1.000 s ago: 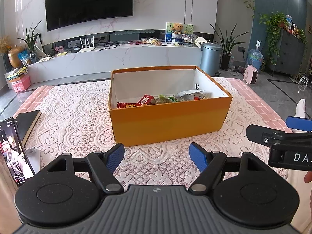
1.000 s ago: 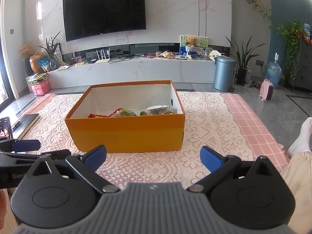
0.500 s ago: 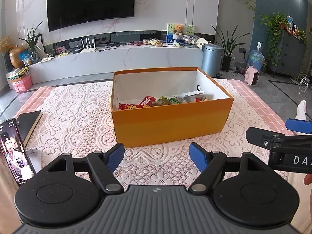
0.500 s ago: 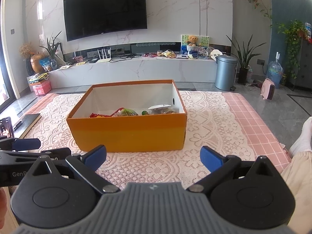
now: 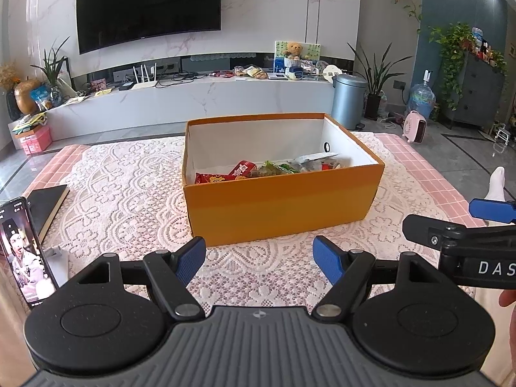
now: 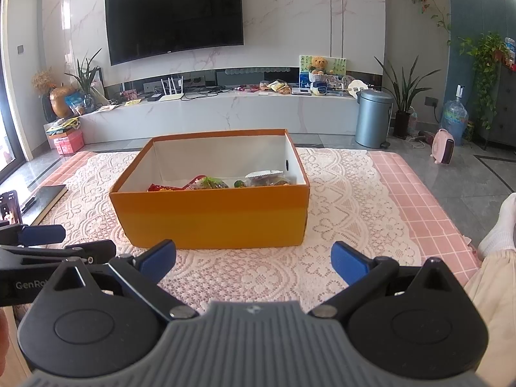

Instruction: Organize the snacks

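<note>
I am holding both hand-held grippers wide open and empty, just short of the orange box (image 5: 280, 206) on the desk (image 5: 122, 187). The snacks (image 5: 258, 171) are lying inside, straight ahead. The box's long axis runs crosswise, and neither the left hand-held gripper (image 5: 259, 259) nor the right hand-held gripper (image 6: 253, 261) looks clearly nearer.

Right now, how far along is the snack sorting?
Looks nearly done: several snack packets already lie inside the orange box, and no loose snacks show on the lace tablecloth. Nothing is in hand: the left hand-held gripper and right hand-held gripper are both open, short of the box.
</note>
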### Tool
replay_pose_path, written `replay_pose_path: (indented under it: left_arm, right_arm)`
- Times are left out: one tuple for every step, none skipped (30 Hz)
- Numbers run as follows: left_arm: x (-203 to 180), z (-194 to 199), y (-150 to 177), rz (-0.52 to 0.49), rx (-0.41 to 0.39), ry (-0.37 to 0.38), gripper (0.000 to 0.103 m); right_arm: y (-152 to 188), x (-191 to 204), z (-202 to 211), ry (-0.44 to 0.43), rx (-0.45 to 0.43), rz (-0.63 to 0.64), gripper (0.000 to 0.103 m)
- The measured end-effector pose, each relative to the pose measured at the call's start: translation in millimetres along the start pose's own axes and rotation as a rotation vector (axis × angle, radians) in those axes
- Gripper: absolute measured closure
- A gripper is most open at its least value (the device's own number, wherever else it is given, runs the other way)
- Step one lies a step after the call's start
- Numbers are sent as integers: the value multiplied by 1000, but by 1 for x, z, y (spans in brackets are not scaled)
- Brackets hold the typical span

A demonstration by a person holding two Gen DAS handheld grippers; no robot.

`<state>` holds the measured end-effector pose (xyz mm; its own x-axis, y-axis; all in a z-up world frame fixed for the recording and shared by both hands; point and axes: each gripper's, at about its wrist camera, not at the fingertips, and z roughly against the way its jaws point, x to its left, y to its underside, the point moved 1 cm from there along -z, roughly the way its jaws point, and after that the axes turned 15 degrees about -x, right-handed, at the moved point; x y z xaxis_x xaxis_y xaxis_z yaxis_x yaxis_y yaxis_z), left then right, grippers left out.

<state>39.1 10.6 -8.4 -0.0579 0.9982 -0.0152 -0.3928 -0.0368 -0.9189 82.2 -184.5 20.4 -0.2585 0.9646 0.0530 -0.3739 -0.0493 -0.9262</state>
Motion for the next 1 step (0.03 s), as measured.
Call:
replay_pose_path:
  left_arm:
    - [0, 0, 0, 1, 0, -1, 14]
  right_arm:
    - [0, 0, 0, 1, 0, 0, 4]
